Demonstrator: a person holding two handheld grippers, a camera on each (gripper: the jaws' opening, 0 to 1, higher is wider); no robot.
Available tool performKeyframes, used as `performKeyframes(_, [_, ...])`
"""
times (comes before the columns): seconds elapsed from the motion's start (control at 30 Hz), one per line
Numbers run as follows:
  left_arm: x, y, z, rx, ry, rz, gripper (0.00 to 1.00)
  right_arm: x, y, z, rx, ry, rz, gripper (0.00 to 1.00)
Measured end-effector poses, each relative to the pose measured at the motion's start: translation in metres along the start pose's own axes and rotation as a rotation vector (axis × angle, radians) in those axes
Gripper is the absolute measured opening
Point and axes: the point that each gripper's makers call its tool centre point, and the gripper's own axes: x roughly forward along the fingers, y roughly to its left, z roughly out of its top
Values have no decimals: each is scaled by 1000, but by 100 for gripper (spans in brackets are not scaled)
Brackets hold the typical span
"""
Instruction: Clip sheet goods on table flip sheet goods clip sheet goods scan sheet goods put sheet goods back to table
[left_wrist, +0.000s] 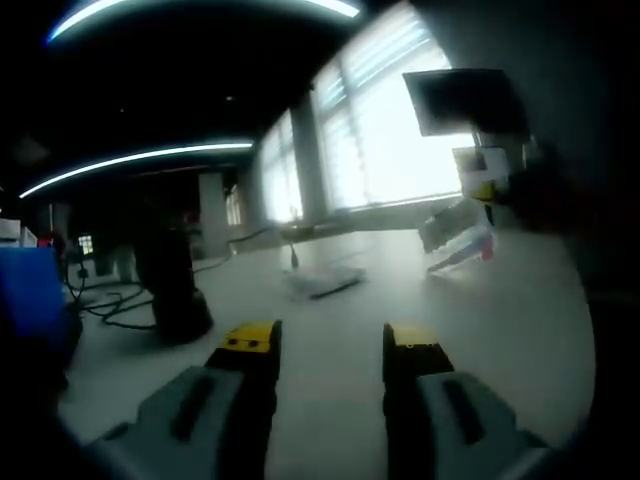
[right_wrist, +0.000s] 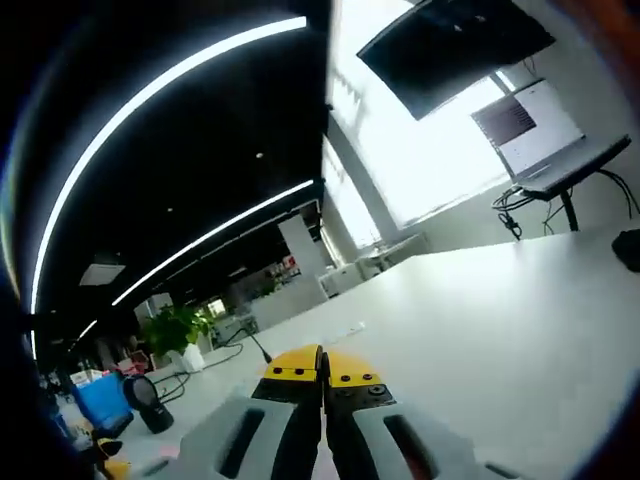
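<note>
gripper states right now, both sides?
Left gripper: open, nothing between the jaws, above the table.
Right gripper: jaws shut together; nothing visibly held.

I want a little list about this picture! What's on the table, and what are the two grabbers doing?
Table: white table, mostly bare near the grippers
Sheet goods: flat pale packet lying on the table, ahead of the left gripper
Left gripper: jaws apart, nothing between them
Right gripper: jaws closed together; whether anything is pinched cannot be told
Dark stand: upright on the table, left of the packet
Blue box: at the table's left edge
</note>
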Motion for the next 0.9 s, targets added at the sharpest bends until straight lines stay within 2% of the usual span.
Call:
performKeyframes(0.17, [0, 0, -1, 3, 3, 2, 33, -3, -18, -10, 49, 17, -34, 0])
performKeyframes(0.37, [0, 0, -1, 5, 6, 3, 33, -9, -47, -27, 103, 25, -106, 0])
performKeyframes(0.47, [1, 0, -2, 8, 8, 1, 33, -12, -55, -34, 160, 43, -123, 0])
performKeyframes(0.73, [0, 2, 0, 1, 1, 9, 33, -11, -65, -41, 134, 54, -154, 0])
performKeyframes(0.9, [1, 1, -1, 7, 5, 7, 33, -14, -76, -51, 135, 97, -194, 0])
